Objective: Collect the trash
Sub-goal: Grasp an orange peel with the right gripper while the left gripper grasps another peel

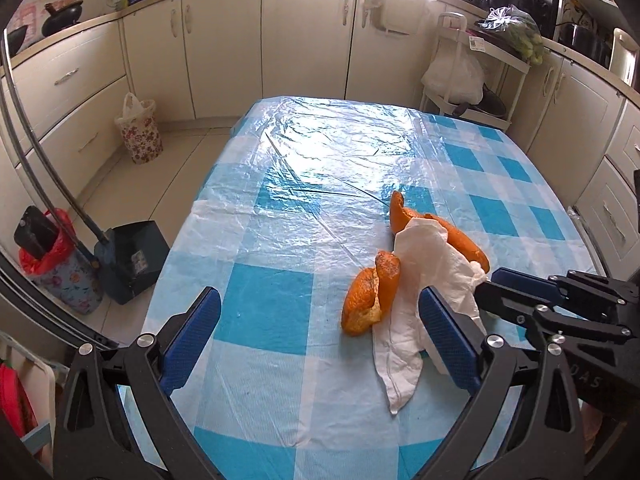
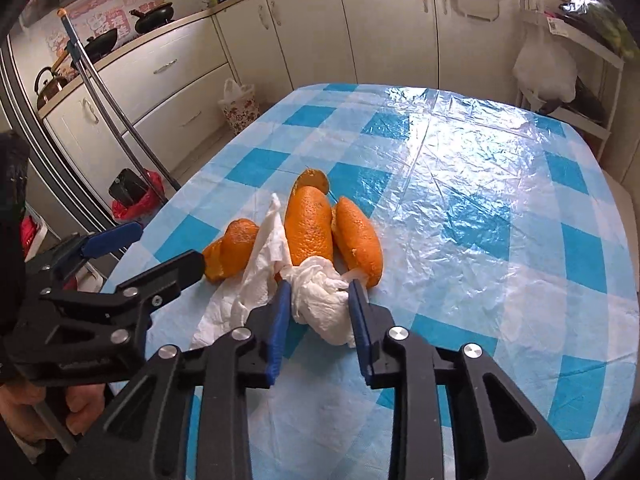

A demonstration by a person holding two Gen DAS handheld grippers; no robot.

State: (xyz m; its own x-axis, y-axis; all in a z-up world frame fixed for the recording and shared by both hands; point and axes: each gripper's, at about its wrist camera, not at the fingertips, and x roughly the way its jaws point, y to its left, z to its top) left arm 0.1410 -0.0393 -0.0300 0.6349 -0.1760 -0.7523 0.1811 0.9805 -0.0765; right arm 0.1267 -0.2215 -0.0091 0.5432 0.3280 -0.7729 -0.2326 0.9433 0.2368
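- The table carries a blue-and-white checked cover under clear plastic film.
- The orange peel lies in several pieces near the table's near edge. In the right wrist view the two larger pieces lie side by side, touching, with long axes running toward 12 o'clock, rind side up. A smaller curled piece sits at 9 o'clock of them.
- The white tissue is crumpled against the near ends of the peel, with a flat tail trailing toward 7 o'clock.
- The right gripper is clamped on the tissue's bunched end, both blue pads pressing its sides. It points toward 12 o'clock, tilted down.
- The left gripper has its jaws wide apart, nothing held. Its right-hand pad overlaps the tissue in the left wrist view; contact cannot be determined.
- A flowered bin stands on the floor, well apart at 10 o'clock.
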